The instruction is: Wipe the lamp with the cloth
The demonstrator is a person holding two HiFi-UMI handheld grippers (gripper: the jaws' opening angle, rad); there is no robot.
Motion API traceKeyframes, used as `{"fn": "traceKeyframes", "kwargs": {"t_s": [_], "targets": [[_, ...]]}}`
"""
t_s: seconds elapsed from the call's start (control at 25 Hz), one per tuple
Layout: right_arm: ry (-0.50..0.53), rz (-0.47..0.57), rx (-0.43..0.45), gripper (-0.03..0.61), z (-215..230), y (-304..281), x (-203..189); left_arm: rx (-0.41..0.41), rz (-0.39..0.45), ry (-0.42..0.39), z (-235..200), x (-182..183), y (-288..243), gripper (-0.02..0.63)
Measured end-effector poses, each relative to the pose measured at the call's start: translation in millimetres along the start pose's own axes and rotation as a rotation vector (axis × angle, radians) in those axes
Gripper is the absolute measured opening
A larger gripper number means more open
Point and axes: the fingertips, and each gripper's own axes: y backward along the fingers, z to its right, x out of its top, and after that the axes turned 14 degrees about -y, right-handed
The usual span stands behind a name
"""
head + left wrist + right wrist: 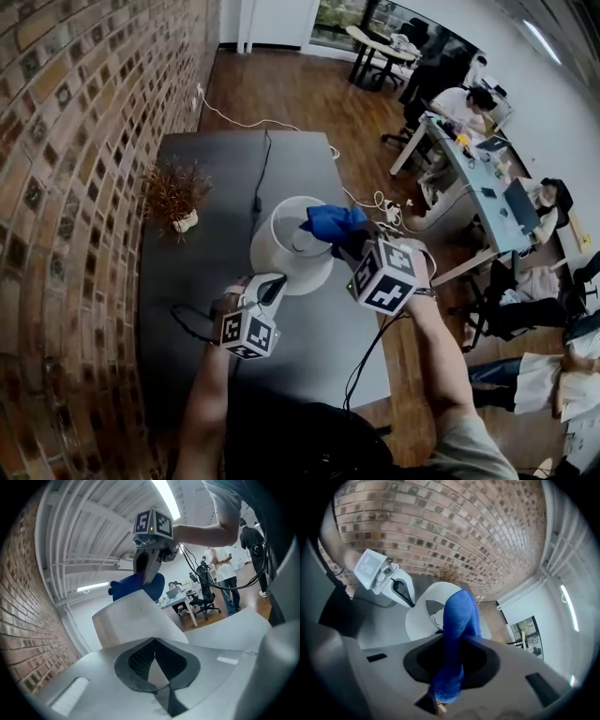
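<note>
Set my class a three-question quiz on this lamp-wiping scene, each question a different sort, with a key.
1. True or false: the right gripper is shut on the blue cloth.
2. Which part of the lampshade is the cloth at? A top rim; B bottom edge; C nowhere near it.
3. Fill in: the potted plant stands beside the ___ wall.
Key: 1 true; 2 A; 3 brick.

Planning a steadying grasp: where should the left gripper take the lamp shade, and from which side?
Pinch the lamp shade wall at its lower rim, from the near side, where the left gripper is. The shade is a wide tapered drum, likely too broad to span. The thin open edge suits a pinch and keeps clear of the cloth on the far top rim.
</note>
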Motion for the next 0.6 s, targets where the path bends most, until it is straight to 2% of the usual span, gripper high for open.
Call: {"fn": "traceKeyframes", "kwargs": {"t_s": [0.16,0.32,0.44,0.52,0.6], "targets": [[0.158,-0.081,-0.015,0.077,-37,11,18,-0.007,-0.002,-0.025,1,0,2,0.009],[0.284,-0.104,0.023,0.077,-79,11,62,-0.002,0.0,-0.052,1,1,3,0.009],[0.4,-0.142,-0.022,0.077,-94,-1,89,-0.005,0.002,-0.073,0,1,4,0.009],[0.452,-0.11,-0.051,0.078,-104,-2,109,-0.009,0.014,-0.083,-1,6,5,0.009],[0.476,-0.017,-0.124,0.078,-100,6,135,-0.011,0.022,-0.09,-2,10,6,0.009]]}}
